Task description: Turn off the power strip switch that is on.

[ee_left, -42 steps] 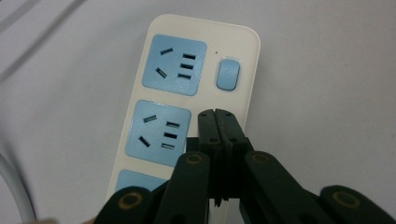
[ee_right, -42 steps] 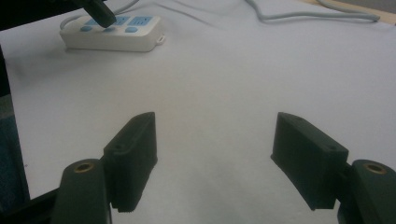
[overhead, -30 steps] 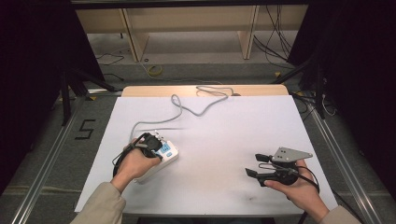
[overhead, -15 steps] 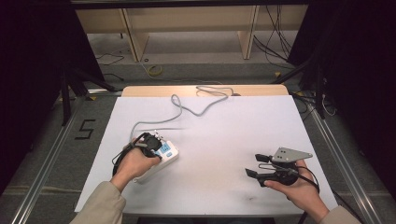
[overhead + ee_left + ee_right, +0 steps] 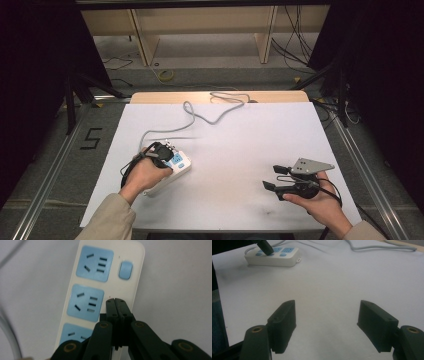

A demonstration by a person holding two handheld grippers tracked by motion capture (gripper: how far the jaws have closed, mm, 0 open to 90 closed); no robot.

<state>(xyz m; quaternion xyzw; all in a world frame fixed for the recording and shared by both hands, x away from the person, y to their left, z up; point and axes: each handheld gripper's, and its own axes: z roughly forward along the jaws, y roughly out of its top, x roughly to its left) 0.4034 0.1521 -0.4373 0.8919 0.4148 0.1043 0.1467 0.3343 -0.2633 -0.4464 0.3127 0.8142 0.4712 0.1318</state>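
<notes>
On the near-left part of the white surface (image 5: pixel 235 145): a power strip (image 5: pixel 172 167), long axis slanting from near-left to far-right, its far end partly under the left tool (image 5: pixel 161 152). White casing with rounded corners, pale blue socket panels in a row, one small pale blue button beside the end socket. From the strip's far end, a grey cord (image 5: pixel 200 117) snaking toward the surface's far edge. Directly over the strip: left tool (image 5: pixel 116 305) clenched, jaws pressed flat together with nothing between them, tips at the casing edge beside the middle socket; contact unclear. Well to the right of the strip: right tool (image 5: pixel 275 177) released, jaws wide apart, empty, pointing back toward the strip (image 5: pixel 273 256).
</notes>
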